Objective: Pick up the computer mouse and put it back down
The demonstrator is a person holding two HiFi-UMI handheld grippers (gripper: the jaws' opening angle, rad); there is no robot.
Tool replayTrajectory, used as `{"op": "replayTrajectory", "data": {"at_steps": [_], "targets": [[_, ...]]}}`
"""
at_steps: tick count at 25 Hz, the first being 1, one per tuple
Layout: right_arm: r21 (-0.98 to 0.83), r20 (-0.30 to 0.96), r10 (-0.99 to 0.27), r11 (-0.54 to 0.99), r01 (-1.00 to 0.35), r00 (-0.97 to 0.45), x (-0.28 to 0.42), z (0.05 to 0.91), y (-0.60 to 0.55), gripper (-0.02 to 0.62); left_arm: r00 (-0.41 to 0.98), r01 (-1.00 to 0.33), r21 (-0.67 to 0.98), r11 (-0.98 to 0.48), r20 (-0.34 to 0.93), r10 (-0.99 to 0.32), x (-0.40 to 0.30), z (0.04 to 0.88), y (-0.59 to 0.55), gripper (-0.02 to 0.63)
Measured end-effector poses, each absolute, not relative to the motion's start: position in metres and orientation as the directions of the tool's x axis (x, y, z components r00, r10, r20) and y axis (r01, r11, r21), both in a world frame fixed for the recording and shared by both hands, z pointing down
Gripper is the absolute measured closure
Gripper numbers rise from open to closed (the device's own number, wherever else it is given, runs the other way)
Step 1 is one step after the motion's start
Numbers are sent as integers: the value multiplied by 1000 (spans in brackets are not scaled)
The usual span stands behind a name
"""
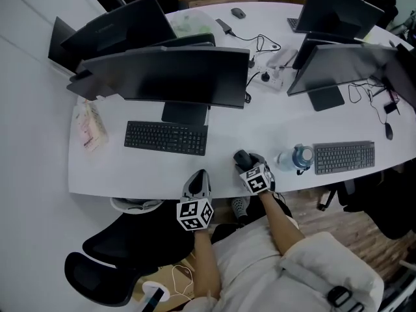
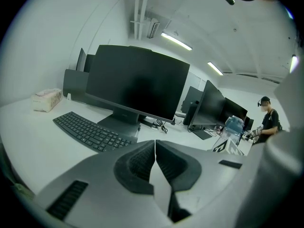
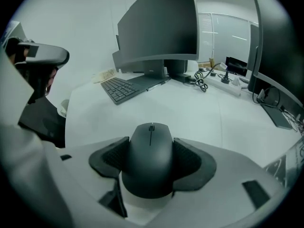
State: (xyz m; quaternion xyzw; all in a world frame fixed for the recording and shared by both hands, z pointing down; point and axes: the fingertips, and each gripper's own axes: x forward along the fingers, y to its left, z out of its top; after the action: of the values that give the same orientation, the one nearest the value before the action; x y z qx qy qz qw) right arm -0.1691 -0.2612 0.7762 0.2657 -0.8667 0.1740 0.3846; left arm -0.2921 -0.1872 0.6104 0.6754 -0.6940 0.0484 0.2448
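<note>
A broad, curved white desk [image 1: 260,132] stands on a brown wood-plank floor [image 1: 354,229], with a black mesh office chair [image 1: 117,246] at its near edge. Plain white walls [image 2: 52,37] rise behind it, and long ceiling strip lights [image 2: 176,42] glow overhead.

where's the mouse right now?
The mouse is gripped in the right gripper near the desk's front edge, right of centre in the head view, between the black keyboard and the water bottle.

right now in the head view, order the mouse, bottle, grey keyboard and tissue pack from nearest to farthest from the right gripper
1. mouse, between the jaws of the right gripper.
2. bottle, just to the gripper's right.
3. grey keyboard, farther right, past the bottle.
4. tissue pack, far off to the left.
</note>
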Motion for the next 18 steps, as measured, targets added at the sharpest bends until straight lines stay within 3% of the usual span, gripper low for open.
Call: {"op": "replayTrajectory", "data": {"at_steps": [11, 14, 18], "targets": [[-99, 790, -318, 778, -620, -525, -162, 783, -258, 288, 45, -972, 232, 47, 377, -925, -286, 591, -184, 582], [-137, 803, -298, 751, -646, -516, -158, 782, -260, 219, 47, -973, 226, 41, 370, -928, -285, 588, -183, 581], [-164, 796, -298, 732, -661, -527, -150, 767, -259, 219, 55, -975, 220, 29, 365, -930, -282, 584, -181, 583]]}}
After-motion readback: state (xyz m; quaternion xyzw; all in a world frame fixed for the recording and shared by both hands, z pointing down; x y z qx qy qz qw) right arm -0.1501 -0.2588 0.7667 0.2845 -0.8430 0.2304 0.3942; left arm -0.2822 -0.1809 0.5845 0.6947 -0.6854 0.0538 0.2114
